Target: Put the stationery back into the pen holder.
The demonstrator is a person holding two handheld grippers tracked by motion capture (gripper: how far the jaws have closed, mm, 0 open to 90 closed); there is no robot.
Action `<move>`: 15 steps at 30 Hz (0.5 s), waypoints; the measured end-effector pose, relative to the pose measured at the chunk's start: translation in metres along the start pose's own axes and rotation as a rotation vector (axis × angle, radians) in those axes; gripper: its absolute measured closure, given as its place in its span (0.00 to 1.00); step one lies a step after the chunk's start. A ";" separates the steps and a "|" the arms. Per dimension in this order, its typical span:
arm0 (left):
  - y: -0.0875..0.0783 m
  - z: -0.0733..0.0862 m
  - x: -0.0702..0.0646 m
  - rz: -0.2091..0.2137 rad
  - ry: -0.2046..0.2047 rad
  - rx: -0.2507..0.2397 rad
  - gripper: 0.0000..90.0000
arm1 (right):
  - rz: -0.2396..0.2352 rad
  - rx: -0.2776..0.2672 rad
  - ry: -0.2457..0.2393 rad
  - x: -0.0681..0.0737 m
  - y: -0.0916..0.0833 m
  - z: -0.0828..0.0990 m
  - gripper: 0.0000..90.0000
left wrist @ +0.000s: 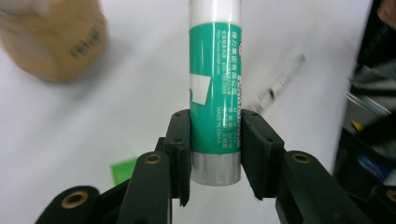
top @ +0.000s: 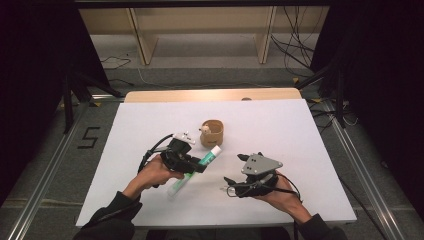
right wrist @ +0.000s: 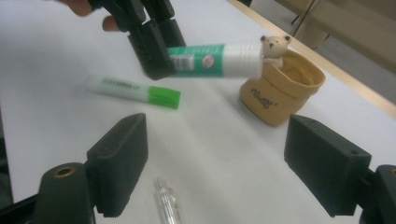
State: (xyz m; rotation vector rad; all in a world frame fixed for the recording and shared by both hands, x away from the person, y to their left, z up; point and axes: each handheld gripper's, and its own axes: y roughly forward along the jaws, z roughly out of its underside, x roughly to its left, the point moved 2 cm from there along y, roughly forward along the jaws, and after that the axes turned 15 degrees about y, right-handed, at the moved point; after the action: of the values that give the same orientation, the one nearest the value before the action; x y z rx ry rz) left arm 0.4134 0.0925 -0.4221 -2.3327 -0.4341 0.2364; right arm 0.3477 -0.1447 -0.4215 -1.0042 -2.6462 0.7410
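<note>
Above the bench (top: 280,130), my left hand-held gripper (left wrist: 215,140) pinches the glue stick (left wrist: 215,84) near its base; light, stiff, slick plastic, best held mid-barrel. My right hand-held gripper (right wrist: 215,168) stands spread, empty.

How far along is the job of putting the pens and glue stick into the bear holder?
Nothing visibly sits in the holder yet. In hand: the left tool clamps the green glue stick, lifted with its tip near the holder's rim. The right tool is open, with nothing between its pads. Left: the green-capped marker and clear pen lie on the table.
</note>
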 end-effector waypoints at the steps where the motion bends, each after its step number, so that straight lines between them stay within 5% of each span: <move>1: -0.001 -0.001 0.001 -0.022 -0.006 -0.020 0.73 | -0.007 -0.004 0.028 -0.002 0.000 0.000 0.25; 9: -0.012 -0.012 0.020 -0.227 -0.088 -0.203 0.73 | -0.045 -0.031 0.125 -0.008 -0.004 0.004 0.23; 15: -0.004 -0.027 0.029 -0.295 -0.134 -0.259 0.73 | -0.048 -0.040 0.158 -0.010 -0.007 0.007 0.22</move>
State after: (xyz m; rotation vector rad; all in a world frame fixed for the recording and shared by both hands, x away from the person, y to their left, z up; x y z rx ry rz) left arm 0.4477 0.0886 -0.4010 -2.4711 -0.9138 0.2042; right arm 0.3486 -0.1590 -0.4240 -0.9634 -2.5486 0.5759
